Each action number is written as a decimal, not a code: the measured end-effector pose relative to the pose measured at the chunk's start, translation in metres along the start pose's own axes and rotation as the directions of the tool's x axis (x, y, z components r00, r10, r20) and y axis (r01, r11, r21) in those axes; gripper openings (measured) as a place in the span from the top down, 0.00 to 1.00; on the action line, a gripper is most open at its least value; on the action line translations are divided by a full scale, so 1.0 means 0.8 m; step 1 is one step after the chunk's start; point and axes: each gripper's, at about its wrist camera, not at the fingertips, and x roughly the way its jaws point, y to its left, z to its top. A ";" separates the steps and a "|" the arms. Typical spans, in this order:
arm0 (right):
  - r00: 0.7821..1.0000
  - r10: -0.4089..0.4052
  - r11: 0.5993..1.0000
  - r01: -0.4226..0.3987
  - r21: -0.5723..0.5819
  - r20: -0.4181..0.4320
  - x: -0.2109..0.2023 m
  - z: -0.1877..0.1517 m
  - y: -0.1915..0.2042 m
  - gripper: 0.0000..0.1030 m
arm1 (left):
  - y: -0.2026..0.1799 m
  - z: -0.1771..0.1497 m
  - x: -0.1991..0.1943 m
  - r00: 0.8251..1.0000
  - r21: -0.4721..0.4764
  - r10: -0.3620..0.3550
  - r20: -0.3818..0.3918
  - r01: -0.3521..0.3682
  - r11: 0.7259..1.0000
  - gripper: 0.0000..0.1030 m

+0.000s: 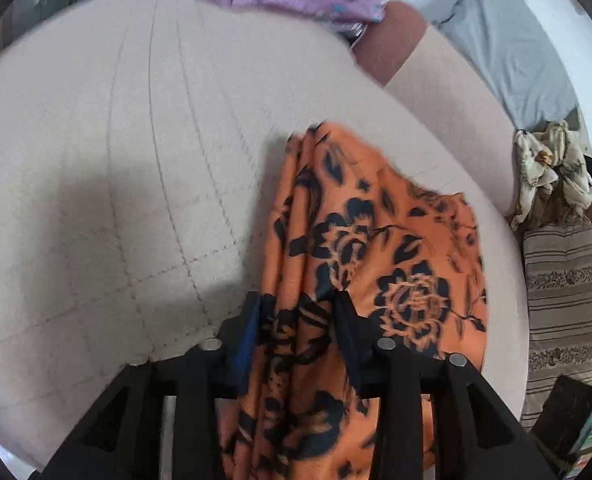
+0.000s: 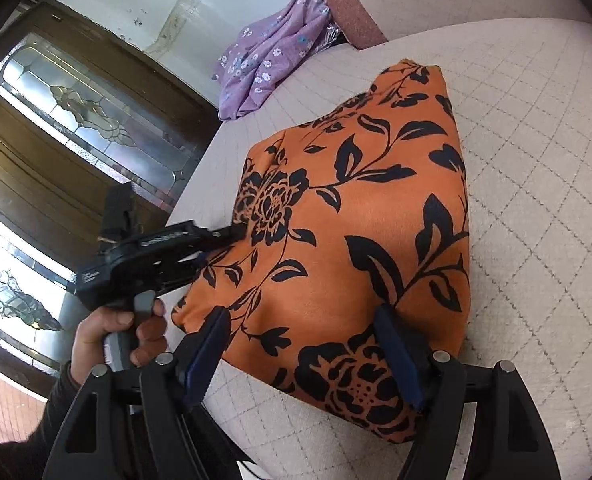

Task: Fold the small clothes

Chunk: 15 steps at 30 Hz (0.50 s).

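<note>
Left gripper (image 1: 299, 312) jaws clamped on bunched orange cloth (image 2: 359, 216). Right gripper (image 2: 303, 344) jaws apart, straddling its edge. Risk: one-sided pull drags the fold askew.

Orange garment (image 2: 355, 240) with black flowers, folded over, lying on quilted beige cushion (image 2: 535, 200)
</note>
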 end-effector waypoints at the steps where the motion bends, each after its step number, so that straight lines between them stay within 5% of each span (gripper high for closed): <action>1: 1.000 0.009 1.000 -0.009 0.008 -0.003 -0.001 0.002 -0.002 0.25 | -0.006 -0.005 -0.013 0.999 0.023 0.023 0.023 -0.024 0.999 0.33; 2: 1.000 0.014 1.000 -0.014 0.016 -0.002 -0.002 0.004 -0.002 0.25 | -0.010 -0.011 -0.027 0.998 0.044 0.023 0.054 -0.025 0.999 0.19; 3: 1.000 0.029 0.999 -0.029 0.025 0.010 -0.009 0.006 -0.002 0.25 | -0.011 -0.015 -0.036 0.997 0.058 0.013 0.080 -0.018 0.998 0.14; 9: 0.990 0.002 0.998 -0.010 0.058 0.138 -0.050 0.023 -0.024 0.14 | -0.006 -0.029 -0.034 0.998 0.102 -0.021 0.053 0.015 0.995 0.14; 15: 0.997 0.022 0.964 -0.042 0.263 0.080 -0.004 0.049 -0.090 0.13 | 0.001 -0.042 -0.003 1.000 0.118 -0.010 -0.023 0.013 0.993 0.15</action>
